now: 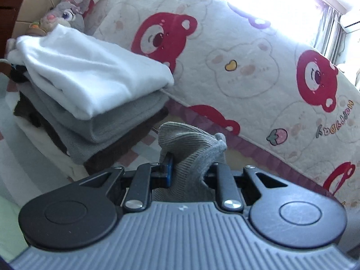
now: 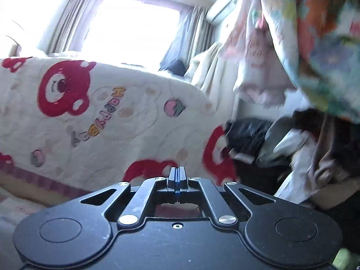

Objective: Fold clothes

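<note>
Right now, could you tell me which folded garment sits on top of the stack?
The white one; it lies above the grey one and the dark brown one underneath.

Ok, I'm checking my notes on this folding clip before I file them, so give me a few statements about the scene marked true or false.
1. The left hand-held gripper is shut on a grey ribbed garment. True.
2. The right hand-held gripper holds a white shirt. False: its jaws are shut together with nothing between them.
3. A white folded garment lies on top of the stack of folded clothes. True.
4. The quilt is plain blue. False: it is cream with red bear faces.
5. A plush rabbit sits behind the stack. True.
6. The stack holds only white items. False: grey and dark brown pieces lie under the white one.
</note>
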Demonstrator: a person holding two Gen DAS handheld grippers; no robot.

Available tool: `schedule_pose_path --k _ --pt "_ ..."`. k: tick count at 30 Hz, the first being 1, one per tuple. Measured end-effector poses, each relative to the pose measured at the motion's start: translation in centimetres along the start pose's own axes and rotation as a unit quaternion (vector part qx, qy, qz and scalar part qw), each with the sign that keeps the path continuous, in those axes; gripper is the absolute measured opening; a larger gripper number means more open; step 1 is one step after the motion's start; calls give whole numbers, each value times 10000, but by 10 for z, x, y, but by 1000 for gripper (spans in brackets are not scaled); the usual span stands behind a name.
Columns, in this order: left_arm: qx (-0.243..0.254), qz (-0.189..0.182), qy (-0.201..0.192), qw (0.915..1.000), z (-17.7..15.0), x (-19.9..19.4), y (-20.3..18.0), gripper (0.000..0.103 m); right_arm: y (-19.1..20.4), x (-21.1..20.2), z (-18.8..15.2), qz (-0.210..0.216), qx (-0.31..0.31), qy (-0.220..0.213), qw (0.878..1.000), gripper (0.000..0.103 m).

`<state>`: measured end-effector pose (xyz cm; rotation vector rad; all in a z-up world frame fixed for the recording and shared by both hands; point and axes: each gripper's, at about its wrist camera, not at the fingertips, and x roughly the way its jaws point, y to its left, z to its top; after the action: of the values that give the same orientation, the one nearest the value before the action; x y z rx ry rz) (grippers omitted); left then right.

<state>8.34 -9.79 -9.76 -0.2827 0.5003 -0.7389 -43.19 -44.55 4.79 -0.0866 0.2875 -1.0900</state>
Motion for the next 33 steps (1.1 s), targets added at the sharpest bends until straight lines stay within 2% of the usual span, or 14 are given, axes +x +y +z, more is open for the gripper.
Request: schedule_pose_path --k 5,7,9,10,13,16,18,20,22,28,29,30,31,33 --pt "60 431 268 9987 -2 2 3 18 10 19 -44 678 -208 1309 9889 2" --pt "-185 470 336 9982 -2 2 12 18 10 26 -70 692 226 1788 9812 14" --pt "-461 471 412 9970 -2 3 21 18 8 32 -98 636 788 2251 9691 44" --pt "-514 518 466 9962 -2 5 24 20 4 36 -113 608 1182 2503 9590 48" --pt "-448 668 616 9949 -5 9 27 20 -21 49 -162 503 2853 3314 8979 49" --pt "-345 709 694 9945 -6 11 26 21 -47 55 -203 273 4594 3810 8019 52" --pt "-357 713 716 9942 -6 12 27 21 -51 54 -219 616 5562 3795 7368 52" --pt "-377 731 740 9939 -6 13 28 22 -44 54 -224 922 5946 3777 7038 54" --pt "-379 791 820 9928 -7 16 29 22 -31 56 -219 985 5889 3808 7061 57" --pt "-501 1057 1384 9834 -19 30 41 25 -32 87 -217 388 5360 3472 7685 64" --pt "-613 1033 1463 9819 -21 32 45 25 -35 93 -218 354 5303 3412 7753 60" --pt "-725 1008 1541 9802 -22 33 49 25 -36 98 -218 437 5252 3357 7807 27" --pt "-837 983 1619 9783 -24 35 53 25 -37 104 -216 559 5182 3303 7869 5" --pt "-930 898 1586 9788 -24 34 57 23 -35 108 -199 742 4840 3014 8182 6"
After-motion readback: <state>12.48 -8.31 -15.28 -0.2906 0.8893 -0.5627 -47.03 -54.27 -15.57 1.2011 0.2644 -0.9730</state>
